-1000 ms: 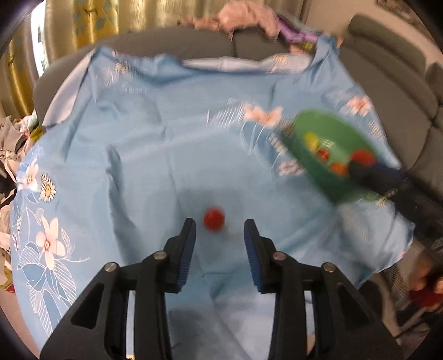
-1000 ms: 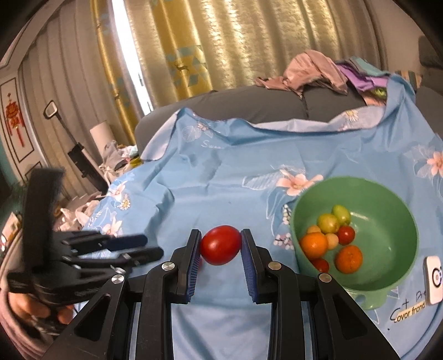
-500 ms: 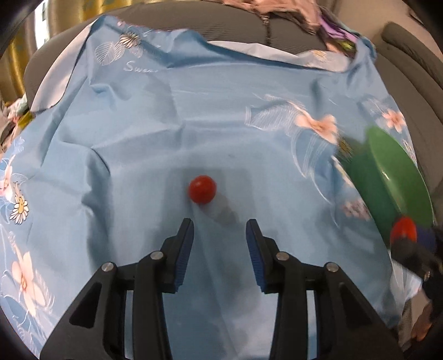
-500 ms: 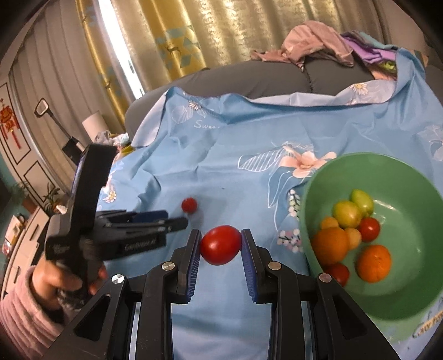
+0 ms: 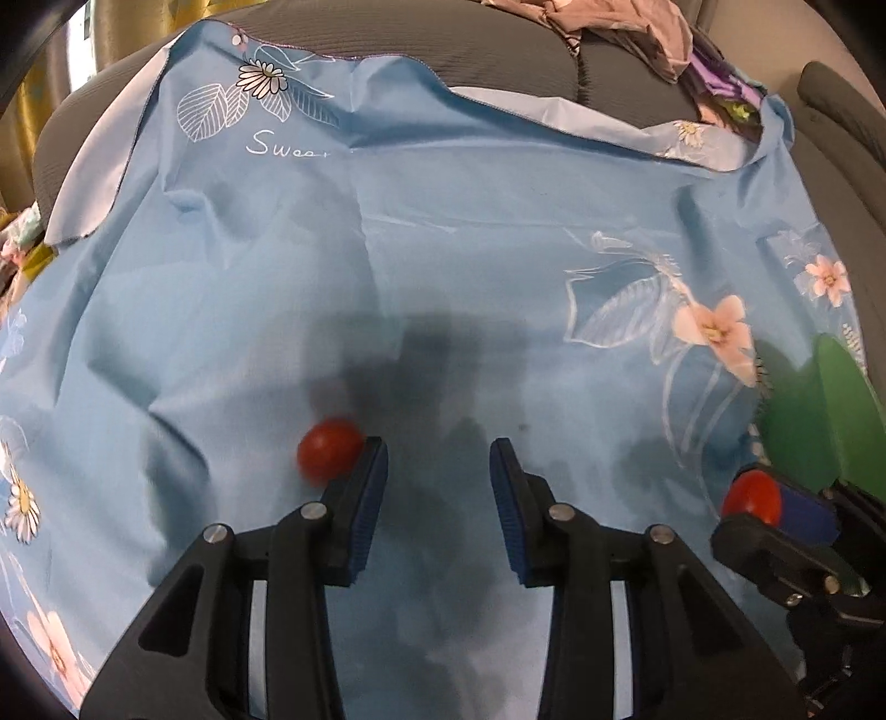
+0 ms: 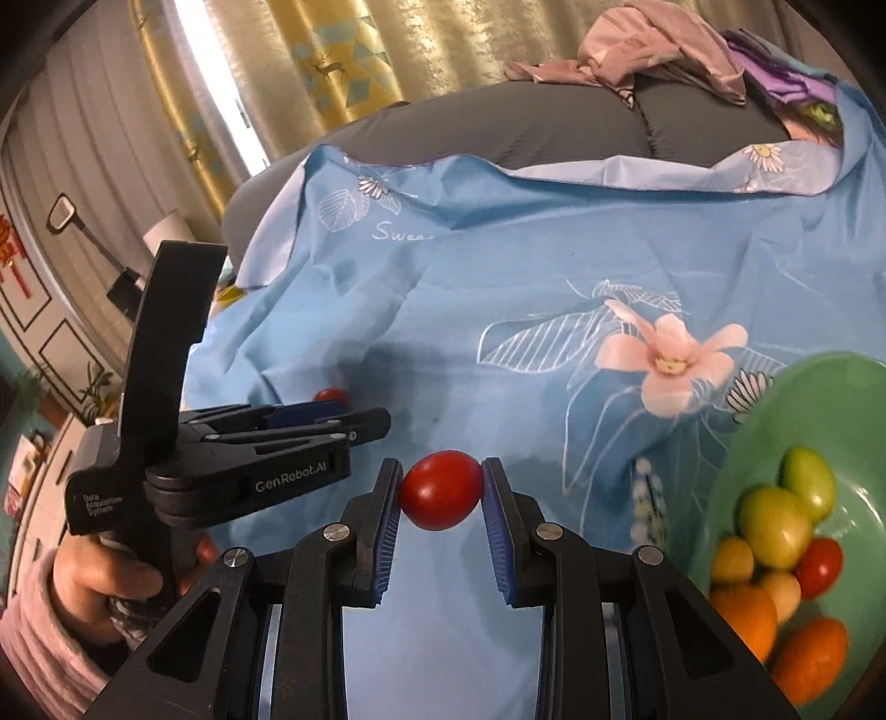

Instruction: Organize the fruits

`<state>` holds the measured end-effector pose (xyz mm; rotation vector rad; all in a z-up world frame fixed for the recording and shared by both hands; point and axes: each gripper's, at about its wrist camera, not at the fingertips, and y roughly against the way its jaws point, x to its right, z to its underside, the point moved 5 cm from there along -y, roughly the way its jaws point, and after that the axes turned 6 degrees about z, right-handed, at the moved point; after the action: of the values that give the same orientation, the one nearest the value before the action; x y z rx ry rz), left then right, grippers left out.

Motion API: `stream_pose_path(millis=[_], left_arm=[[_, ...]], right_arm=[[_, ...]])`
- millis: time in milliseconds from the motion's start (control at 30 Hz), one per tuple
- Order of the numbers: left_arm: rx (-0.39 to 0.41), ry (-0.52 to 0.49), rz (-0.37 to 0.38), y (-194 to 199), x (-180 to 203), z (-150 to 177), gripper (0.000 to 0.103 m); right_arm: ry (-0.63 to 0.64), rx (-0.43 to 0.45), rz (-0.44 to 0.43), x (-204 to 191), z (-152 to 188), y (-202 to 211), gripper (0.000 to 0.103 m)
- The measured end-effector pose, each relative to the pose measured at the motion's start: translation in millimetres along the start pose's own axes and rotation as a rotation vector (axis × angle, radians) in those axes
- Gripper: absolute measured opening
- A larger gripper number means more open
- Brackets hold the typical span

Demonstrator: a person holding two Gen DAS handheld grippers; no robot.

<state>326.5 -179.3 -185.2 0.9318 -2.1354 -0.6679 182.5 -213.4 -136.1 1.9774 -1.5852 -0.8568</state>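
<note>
A small red tomato (image 5: 329,455) lies on the blue flowered cloth (image 5: 443,266), just outside the left finger of my open left gripper (image 5: 439,471); it also shows in the right wrist view (image 6: 330,395) behind that gripper (image 6: 365,423). My right gripper (image 6: 441,490) is shut on a larger red tomato (image 6: 441,490), held above the cloth left of the green bowl (image 6: 775,410). The bowl holds several fruits: green, yellow, orange and red. In the left wrist view the right gripper (image 5: 775,507) with its tomato (image 5: 750,495) sits beside the bowl (image 5: 825,421).
The cloth covers a grey sofa (image 6: 554,127). A pile of clothes (image 6: 653,50) lies on the sofa back. Yellow curtains (image 6: 332,50) hang behind. The bowl sits near the cloth's right edge.
My left gripper moved forward and rightward, so the small tomato now sits just outside its left finger. My right gripper, still holding its tomato, moved closer to the cloth and left of the bowl.
</note>
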Motion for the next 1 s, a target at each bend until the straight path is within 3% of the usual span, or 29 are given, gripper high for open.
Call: stream_pose_path(millis=[400,700,1000], left_arm=[[0.041,0.024,0.060,31,-25,22,0.038],[0.063,0.038,0.042,41,-33,30,0.038],[0.053,0.104,-0.045,31,-60,21,0.038]], right_arm=[[0.012,0.009,-0.043,-1,-6,-6,0.031],[0.022,0.018,-0.065,-7,-8,-5,0.031],[0.033,0.021,-0.072,-11,-9,-6,0.031]])
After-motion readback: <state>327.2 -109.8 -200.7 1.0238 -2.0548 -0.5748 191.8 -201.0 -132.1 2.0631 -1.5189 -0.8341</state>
